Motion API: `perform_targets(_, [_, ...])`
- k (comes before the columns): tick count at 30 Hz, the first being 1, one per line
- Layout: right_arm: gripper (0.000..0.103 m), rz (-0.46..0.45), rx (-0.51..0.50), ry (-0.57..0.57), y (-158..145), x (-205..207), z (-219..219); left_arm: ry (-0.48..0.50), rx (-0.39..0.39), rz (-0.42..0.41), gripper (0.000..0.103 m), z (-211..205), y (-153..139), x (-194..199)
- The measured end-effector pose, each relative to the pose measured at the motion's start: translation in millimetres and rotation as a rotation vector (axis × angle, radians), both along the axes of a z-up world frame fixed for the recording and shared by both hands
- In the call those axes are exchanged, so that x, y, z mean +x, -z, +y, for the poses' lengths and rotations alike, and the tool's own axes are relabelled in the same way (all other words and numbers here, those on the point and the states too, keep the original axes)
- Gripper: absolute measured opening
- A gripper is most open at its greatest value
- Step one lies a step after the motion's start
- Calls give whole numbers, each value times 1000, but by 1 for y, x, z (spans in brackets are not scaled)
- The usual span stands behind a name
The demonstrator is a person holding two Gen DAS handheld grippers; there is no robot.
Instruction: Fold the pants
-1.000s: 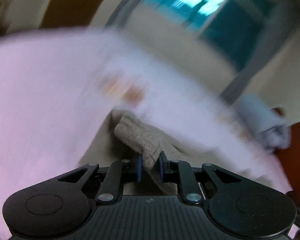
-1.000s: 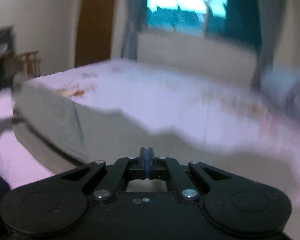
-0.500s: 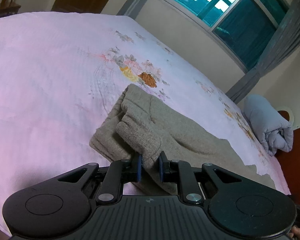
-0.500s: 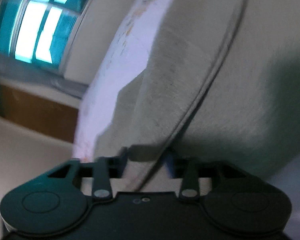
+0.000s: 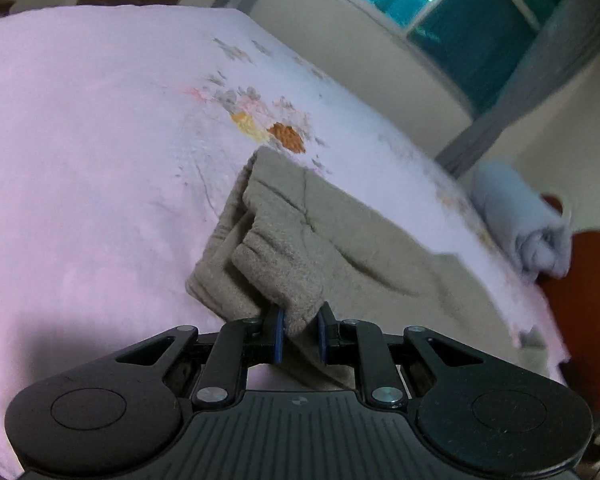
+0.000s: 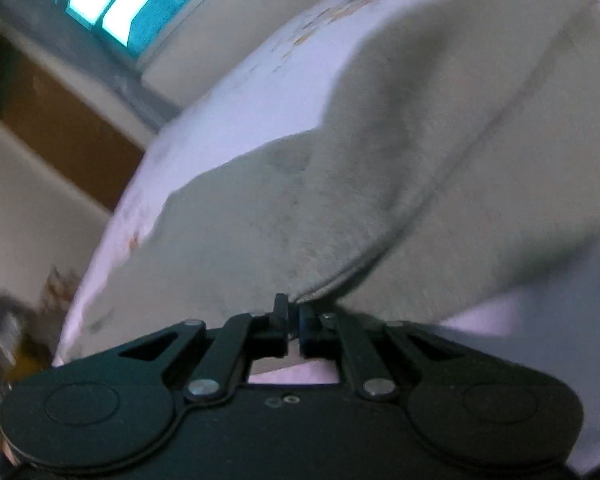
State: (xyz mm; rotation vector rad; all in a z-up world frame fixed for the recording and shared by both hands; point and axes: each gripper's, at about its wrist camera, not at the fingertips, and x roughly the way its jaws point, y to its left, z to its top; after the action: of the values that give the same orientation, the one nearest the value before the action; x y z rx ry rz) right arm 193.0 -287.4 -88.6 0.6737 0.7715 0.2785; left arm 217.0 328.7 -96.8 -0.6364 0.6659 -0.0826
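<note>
The pants point(image 5: 340, 240) lie on the bed point(image 5: 80, 160); soft, thick fleece, limp, likely to sag. Left tool point(image 5: 299, 330) clamps a bunched end. Right tool point(image 6: 294, 318) pinches a hem edge. Grip at seams.

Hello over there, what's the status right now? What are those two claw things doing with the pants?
Left gripper shut on pants. Right gripper shut on a pants edge. Pants lie on pink bedsheet. Nothing in the way.
</note>
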Motion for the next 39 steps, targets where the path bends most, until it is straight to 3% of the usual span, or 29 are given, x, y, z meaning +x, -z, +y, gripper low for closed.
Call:
perform_targets(4, [0,-15,-24,5,-4,-2,5,4,25,3,17,-3,-7,4])
perform_targets(8, [0,-56,-8,-1,-16,-12,0,16,45,-49,17,-6,-23,1])
perform_targets(10, [0,-78,-34,-12,-19,-13,-2,29,117,1,17,-12,-18,4])
perform_targets(12, [0,34,-79,-18,-1,-2,1,28,98,36,17,-12,-6,6])
perform_targets(15, [0,65,4,16,9,4,-7,3,86,19,17,-11,-11,0])
perform_targets(18, [14,37,26,17,-4,-4,-18,-17,130,9,30,-17,-23,-11])
perform_targets(20, [15,-19,13,44,-19,-13,-28,-71,207,0,66,-24,-33,-23])
perform_targets(22, [15,-70,18,92,-31,-26,-52,-126,267,-59,75,-37,-47,-43])
perform_targets(24, [15,-98,-4,144,-42,-35,-76,-140,302,-86,76,-53,-57,-51])
perform_targets(29, [15,-124,42,322,-35,-33,-137,-211,369,-128,93,-111,-69,-48])
perform_targets(35, [15,-92,194,551,-7,-2,-215,-214,450,0,93,-156,-46,-23])
perform_targets(39, [15,-63,221,589,4,43,-245,-151,511,105,94,-166,-23,-14])
